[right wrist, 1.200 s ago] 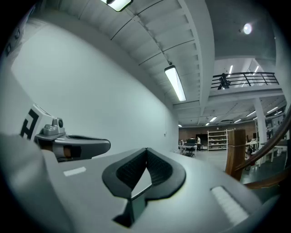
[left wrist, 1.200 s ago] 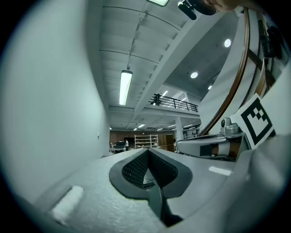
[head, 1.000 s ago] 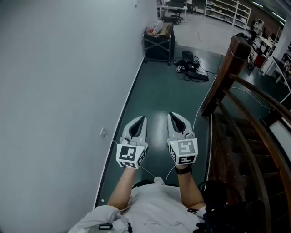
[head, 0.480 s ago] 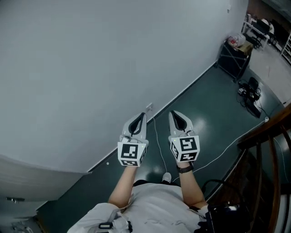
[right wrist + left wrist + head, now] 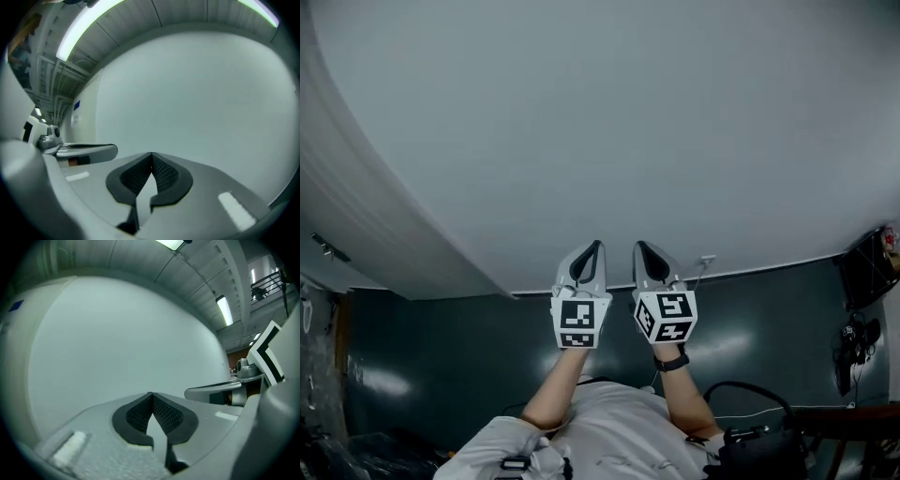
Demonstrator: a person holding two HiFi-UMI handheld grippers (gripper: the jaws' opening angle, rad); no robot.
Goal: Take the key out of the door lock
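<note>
Since there's nothing to hold yet, L gripper (image 5: pixel 596 247) & R gripper (image 5: pixel 640 247) are both shut tight and empty, side by side, aimed level at a bare wall (image 5: pixel 628 122). Key & lock show in no view. Prob. the jaws are just kept closed for carrying till the lock is found.

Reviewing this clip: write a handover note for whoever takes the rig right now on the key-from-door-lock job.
Left gripper: jaws shut, nothing between them.
Right gripper: jaws shut, empty.
Both are held side by side, pointing at a plain white wall above the dark floor.
Job's things: no door, lock or key shows in any view.
Done: nothing visible; no key is held.
Left: find the door, grip the key, pull it out of the lock.
</note>
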